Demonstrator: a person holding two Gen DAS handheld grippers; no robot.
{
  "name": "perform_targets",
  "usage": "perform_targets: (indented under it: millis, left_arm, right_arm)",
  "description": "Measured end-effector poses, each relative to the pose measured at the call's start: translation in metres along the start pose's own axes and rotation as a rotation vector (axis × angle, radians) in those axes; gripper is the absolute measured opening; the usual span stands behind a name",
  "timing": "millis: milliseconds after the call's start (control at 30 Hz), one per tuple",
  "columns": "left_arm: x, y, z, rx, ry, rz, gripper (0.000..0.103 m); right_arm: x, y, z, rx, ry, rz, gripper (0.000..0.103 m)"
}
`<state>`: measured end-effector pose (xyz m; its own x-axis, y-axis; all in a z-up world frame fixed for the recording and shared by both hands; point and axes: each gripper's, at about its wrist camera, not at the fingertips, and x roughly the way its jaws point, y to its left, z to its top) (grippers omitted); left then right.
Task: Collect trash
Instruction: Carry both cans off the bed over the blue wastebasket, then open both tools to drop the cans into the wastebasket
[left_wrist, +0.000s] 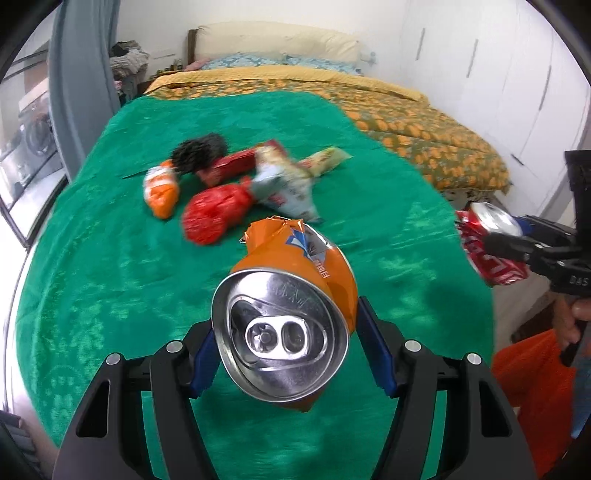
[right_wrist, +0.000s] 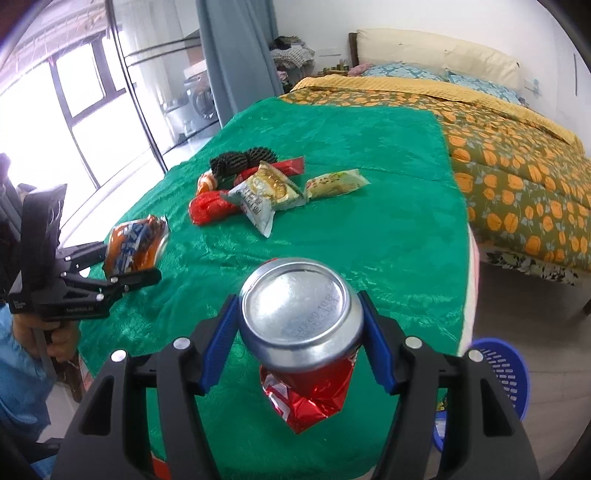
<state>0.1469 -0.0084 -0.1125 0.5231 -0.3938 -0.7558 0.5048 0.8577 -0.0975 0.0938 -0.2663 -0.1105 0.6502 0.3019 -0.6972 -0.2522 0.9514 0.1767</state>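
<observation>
Bed: a green cover (right_wrist: 369, 155) is spread over its near end, an orange-flowered quilt (right_wrist: 517, 177) over the far end, with pillows (right_wrist: 436, 51) at the headboard.
Basket: a blue perforated basket (right_wrist: 506, 373) stands on the floor beside the bed's corner, seen from the right wrist.
Trash pile: a red bag (right_wrist: 208, 208), a pale snack packet (right_wrist: 264, 195), a yellow-green wrapper (right_wrist: 336, 184), a red wrapper (right_wrist: 284, 167), an orange packet (left_wrist: 160, 192) and black mesh (right_wrist: 236, 162) lie bunched together mid-cover.
Left gripper (left_wrist: 291, 339): its blue-padded fingers are clamped on a crushed orange can (left_wrist: 291, 295), held above the cover with the pull-tab end toward the camera.
Right gripper (right_wrist: 301, 332): its fingers are clamped on a crushed red can (right_wrist: 306, 391), held over the bed's near edge with the silver base toward the camera.
</observation>
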Motion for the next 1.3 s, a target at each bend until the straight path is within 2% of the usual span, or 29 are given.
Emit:
perform_targets:
  millis: [133,233,433,633,833,967,1200,1233,1267,1300]
  left_arm:
    - [0.005,-0.042,0.008,0.058,0.02,-0.045,0.065]
    - [0.013,-0.081,0.014,0.094,0.039,-0.104,0.065]
    - [0.041,-0.172,0.031,0.168,0.078,-0.229,0.066]
    - [0.087,-0.265,0.047,0.234,0.143,-0.299,0.067]
    - [0.154,-0.329,0.052,0.25,0.23,-0.3,0.067]
    - [0.197,-0.356,0.046,0.276,0.27,-0.28,0.067]
    - [0.25,-0.378,0.039,0.3,0.298,-0.256,0.068]
    - [0.257,-0.381,0.038,0.304,0.294,-0.257,0.07]
    - [0.264,-0.384,0.038,0.305,0.293,-0.252,0.08]
    - [0.27,-0.385,0.037,0.305,0.292,-0.242,0.088]
  right_arm:
    - [-0.015,-0.025,-0.002,0.061,-0.023,-0.003,0.062]
    - [-0.029,-0.054,-0.006,0.11,-0.044,-0.046,0.062]
    - [-0.061,-0.129,-0.027,0.238,-0.06,-0.175,0.062]
    - [-0.073,-0.207,-0.057,0.34,-0.02,-0.301,0.062]
    - [-0.065,-0.276,-0.09,0.453,0.016,-0.38,0.062]
    - [-0.056,-0.31,-0.109,0.516,0.028,-0.381,0.062]
    - [-0.041,-0.349,-0.124,0.633,0.03,-0.348,0.062]
    - [-0.039,-0.353,-0.126,0.648,0.031,-0.341,0.062]
    - [-0.036,-0.358,-0.128,0.664,0.035,-0.328,0.064]
    - [-0.034,-0.363,-0.13,0.68,0.037,-0.313,0.077]
